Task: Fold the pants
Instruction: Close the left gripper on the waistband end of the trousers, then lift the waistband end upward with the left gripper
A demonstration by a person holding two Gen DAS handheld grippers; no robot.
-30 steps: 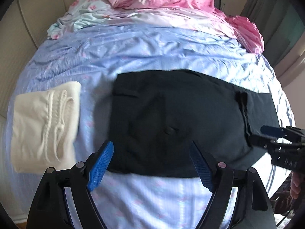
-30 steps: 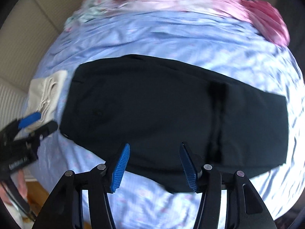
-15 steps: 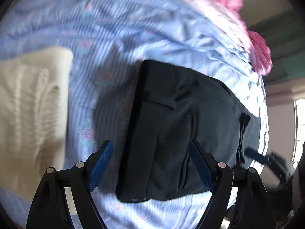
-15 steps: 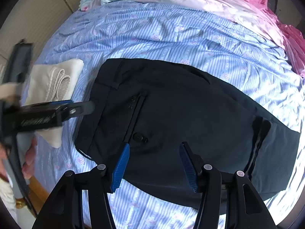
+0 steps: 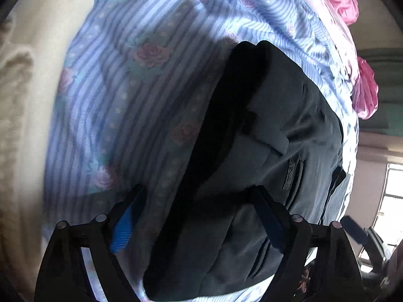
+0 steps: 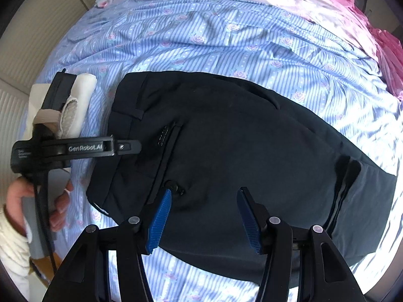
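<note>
The dark pants [image 6: 239, 138] lie folded lengthwise on the striped bed sheet [image 6: 226, 37], waistband to the left. My left gripper [image 5: 199, 214] hangs close over the waistband edge [image 5: 221, 125]. Its jaws are opening; the edge shows between them, and the pads do not press on it. In the right wrist view the left gripper [image 6: 75, 148] reaches in from the left, with its tip over the waistband. My right gripper [image 6: 204, 216] stands open above the pants' near edge, close to the pocket button [image 6: 176, 188], with nothing between its fingers.
A folded cream garment [image 5: 25, 100] lies on the sheet left of the pants, also visible as the cream garment [image 6: 80, 100] behind the left gripper. Pink bedding [image 6: 377, 25] is heaped at the far right. A hand [image 6: 20, 201] holds the left gripper's handle.
The left gripper has dropped close to the waistband and rolled, so the pants fill its view. The right gripper has shifted left along the pants towards the button.
</note>
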